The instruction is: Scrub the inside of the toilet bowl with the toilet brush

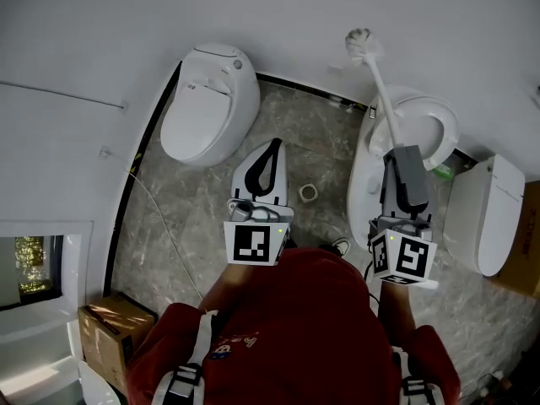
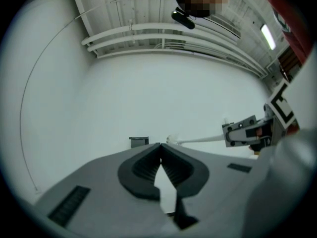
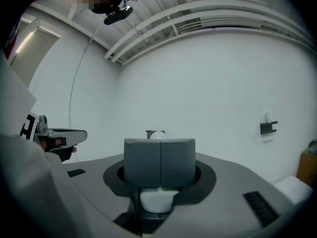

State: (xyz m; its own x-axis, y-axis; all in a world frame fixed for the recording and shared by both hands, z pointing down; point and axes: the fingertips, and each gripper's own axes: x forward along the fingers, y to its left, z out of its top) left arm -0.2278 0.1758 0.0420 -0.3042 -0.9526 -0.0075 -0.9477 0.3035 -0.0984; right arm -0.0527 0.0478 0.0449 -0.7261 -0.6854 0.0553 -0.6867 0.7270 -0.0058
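**Desk:** What is the right gripper (image 1: 402, 154) doing?

**Photographer:** It is clamping the white handle of the toilet brush (image 1: 382, 98), with both grey pads pressing together on it. The brush is pointing away from the person. Its bristle head is hanging in front of the white wall, beyond the rim of the toilet bowl (image 1: 450, 129) and not inside it.

**Desk:** And the left gripper (image 1: 273, 146)?

**Photographer:** It is hovering over the stone floor (image 1: 194, 218) between that bowl and a second toilet (image 1: 209, 99) with its lid down. Its jaw tips are meeting, with nothing between them.
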